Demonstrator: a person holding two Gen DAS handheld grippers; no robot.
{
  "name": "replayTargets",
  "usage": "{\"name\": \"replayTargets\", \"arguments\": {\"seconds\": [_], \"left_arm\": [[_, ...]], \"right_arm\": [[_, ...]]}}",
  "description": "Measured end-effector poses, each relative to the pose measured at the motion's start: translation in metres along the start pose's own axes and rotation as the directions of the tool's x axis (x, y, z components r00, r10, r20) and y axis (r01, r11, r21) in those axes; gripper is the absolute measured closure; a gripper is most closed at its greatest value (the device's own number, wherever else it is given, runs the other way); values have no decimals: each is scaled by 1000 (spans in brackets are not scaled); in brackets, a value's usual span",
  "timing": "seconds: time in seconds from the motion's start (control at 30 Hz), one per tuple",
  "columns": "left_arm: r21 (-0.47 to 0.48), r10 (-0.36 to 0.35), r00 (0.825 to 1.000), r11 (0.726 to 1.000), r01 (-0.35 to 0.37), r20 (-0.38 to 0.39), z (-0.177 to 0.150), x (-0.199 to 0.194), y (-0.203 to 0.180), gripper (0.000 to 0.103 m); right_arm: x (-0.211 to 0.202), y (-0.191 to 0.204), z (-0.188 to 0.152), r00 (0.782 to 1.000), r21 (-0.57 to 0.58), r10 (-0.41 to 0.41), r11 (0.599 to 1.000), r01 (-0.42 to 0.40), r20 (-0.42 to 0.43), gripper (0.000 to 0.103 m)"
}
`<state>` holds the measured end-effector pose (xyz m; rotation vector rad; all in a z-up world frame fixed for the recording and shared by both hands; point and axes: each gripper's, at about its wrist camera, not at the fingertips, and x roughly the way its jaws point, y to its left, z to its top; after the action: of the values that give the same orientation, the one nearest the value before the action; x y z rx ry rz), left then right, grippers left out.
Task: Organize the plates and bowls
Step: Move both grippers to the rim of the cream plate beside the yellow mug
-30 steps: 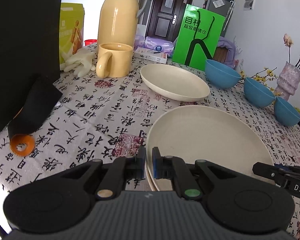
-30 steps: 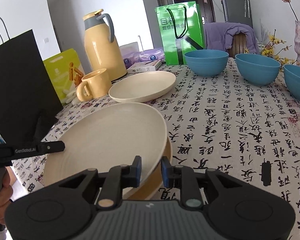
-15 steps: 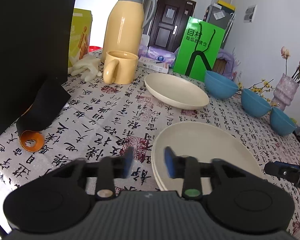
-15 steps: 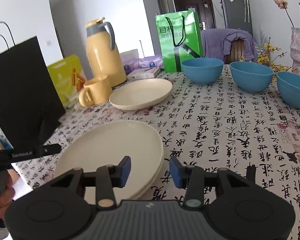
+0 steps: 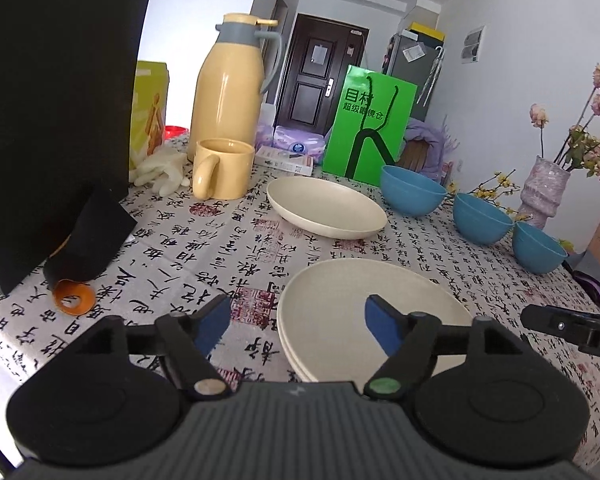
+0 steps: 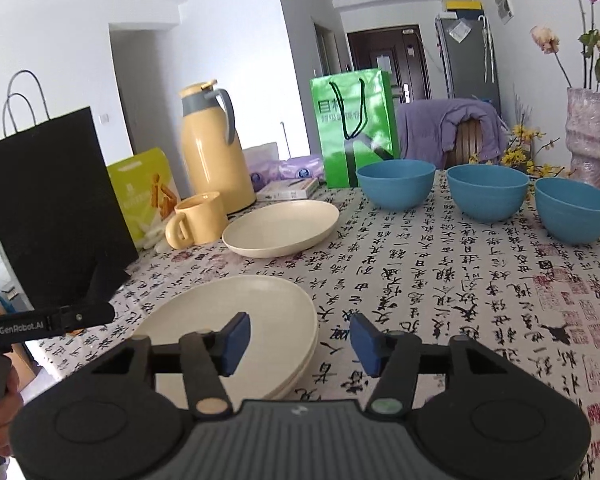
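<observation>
Plate stack sits on the near part of the desk, cream, at least two plates judging by the doubled rim; nothing gripping it. Left claw is released, jaws just been opening, blue pads spread wide above the stack's near-left edge with only air between them. Right claw also released, jaws just been opening, straddling the stack's right rim without touching it. Third plate lies alone farther back, apart from the stack. Three blue bowls in a row on the right: bowl 1, bowl 2, bowl 3, all upright and separate. Desk cloth is white with black Chinese calligraphy and red seal stamps. Yellow mug and yellow flask at back left. Green bag behind the plates carries Chinese print, top line reads "目村", lower line too small to be sure. Black bag at left, no legible text. Side of the left claw reads "GenRobot.AI" in the right wrist view; in the left wrist view the right claw's side shows only "DA".
</observation>
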<state>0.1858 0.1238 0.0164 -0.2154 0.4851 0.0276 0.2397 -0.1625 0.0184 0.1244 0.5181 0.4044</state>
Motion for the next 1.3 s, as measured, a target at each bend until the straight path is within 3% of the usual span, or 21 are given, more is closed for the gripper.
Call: {"name": "replayTargets", "arguments": {"seconds": [0.23, 0.4, 0.6, 0.8, 0.93, 1.0, 1.13, 1.3], "left_arm": [[65, -8, 999, 998, 4, 50, -15, -33, -11, 15], [79, -1, 997, 997, -4, 73, -7, -37, -17, 11], [113, 23, 999, 993, -28, 46, 17, -3, -20, 11], [154, -4, 1000, 988, 5, -8, 70, 60, -14, 11], [207, 24, 999, 978, -16, -33, 107, 113, -14, 16], [214, 17, 998, 977, -2, -64, 122, 146, -12, 24], [210, 82, 984, 976, -48, -158, 139, 214, -6, 54], [158, 134, 964, 982, -99, -230, 146, 276, 6, 65]], "right_arm": [[-27, 6, -24, 1000, 0, -23, 1000, 23, 9, 36], [-33, 6, -22, 999, 12, -36, 999, 36, 30, 31], [-7, 2, 3, 999, 4, -21, 1000, 21, 31, 31], [52, -16, 51, 999, 20, 36, 999, -36, -20, 31], [109, -35, 94, 992, 74, 94, 993, -88, -87, 31], [142, -45, 113, 987, 105, 112, 989, -100, -119, 33], [210, -58, 138, 979, 146, 99, 987, -73, -176, 50], [277, -62, 151, 966, 136, 81, 990, -49, -245, 67]]}}
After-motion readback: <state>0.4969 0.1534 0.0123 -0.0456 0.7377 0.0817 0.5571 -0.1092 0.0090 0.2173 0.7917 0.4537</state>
